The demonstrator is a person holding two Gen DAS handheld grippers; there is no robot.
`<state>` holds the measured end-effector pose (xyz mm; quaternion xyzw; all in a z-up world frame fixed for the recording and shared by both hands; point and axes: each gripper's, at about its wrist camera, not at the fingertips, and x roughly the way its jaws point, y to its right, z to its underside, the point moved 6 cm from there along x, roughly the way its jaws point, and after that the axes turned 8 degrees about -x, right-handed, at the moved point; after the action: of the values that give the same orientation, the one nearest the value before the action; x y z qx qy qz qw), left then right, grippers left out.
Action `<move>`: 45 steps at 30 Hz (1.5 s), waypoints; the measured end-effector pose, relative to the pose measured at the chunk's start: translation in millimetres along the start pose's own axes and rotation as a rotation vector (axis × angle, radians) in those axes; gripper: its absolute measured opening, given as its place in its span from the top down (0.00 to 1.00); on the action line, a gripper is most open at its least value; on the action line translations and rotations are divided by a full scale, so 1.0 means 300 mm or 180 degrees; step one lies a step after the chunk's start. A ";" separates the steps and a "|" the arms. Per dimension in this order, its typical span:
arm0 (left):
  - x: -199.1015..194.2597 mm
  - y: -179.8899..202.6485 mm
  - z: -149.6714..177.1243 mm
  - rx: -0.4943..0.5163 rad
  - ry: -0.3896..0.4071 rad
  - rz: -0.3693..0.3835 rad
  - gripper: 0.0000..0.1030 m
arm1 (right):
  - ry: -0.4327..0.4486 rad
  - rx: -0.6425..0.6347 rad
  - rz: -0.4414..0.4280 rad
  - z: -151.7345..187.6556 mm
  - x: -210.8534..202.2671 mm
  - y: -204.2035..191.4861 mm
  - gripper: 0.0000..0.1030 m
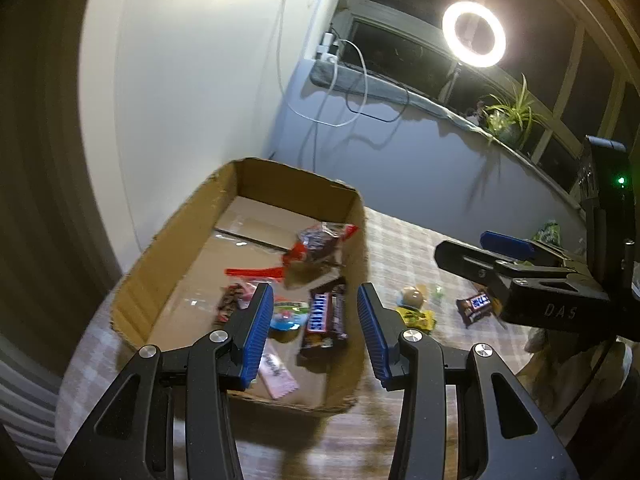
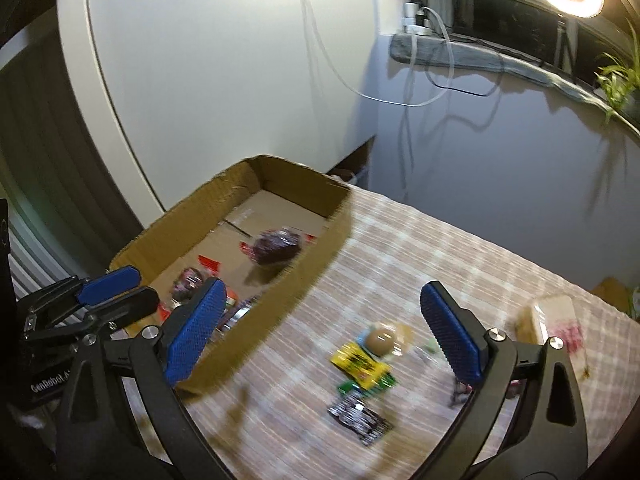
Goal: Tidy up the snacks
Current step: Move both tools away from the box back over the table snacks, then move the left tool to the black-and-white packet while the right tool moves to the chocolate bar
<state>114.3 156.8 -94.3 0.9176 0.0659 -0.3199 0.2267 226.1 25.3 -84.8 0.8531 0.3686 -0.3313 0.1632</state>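
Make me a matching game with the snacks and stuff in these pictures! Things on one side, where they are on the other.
Things:
1. Brown Snickers bar pack
2. Yellow crinkly snack packet
3. Green leafy potted plant
4. Glowing round ring light

Places:
A. On the window ledge
B. Inside the brown cardboard box
C. High up by the dark window
D. On the checked tablecloth

Pairs: 1-B, 2-D, 3-A, 4-C

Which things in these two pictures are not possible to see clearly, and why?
- Right wrist view: dark wrapper on the tablecloth, print lost to motion blur.
- Right wrist view: snacks in the cardboard box, partly hidden by its near wall.
- Left wrist view: pink packet, partly behind the left gripper.
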 end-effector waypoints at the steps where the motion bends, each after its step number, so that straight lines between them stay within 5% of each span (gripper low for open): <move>1: 0.001 0.011 0.004 0.0015 -0.0007 0.0010 0.59 | -0.0005 0.0031 0.0027 0.013 -0.011 0.024 0.03; 11: 0.026 0.144 0.061 0.0185 -0.0137 0.0199 0.59 | -0.0062 0.0373 0.0177 0.156 -0.109 0.239 0.03; 25: 0.128 0.305 0.243 0.0344 -0.0674 0.0474 0.59 | -0.0293 0.0397 -0.0014 0.327 -0.130 0.328 0.09; 34: 0.203 0.329 0.306 0.0285 -0.0993 0.0568 0.59 | -0.0465 0.1047 -0.0312 0.375 -0.036 0.403 0.12; 39: 0.238 0.331 0.317 0.0258 -0.1093 0.0590 0.59 | -0.0560 0.1479 -0.0425 0.379 0.032 0.442 0.27; 45: 0.277 0.328 0.325 0.0239 -0.1164 0.0584 0.59 | -0.0599 0.1719 -0.0316 0.375 0.075 0.467 0.27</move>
<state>151.6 22.6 -176.3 0.8542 -0.0722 -0.4613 0.2287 290.9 -116.3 -177.1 0.8121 0.2916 -0.5026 -0.0527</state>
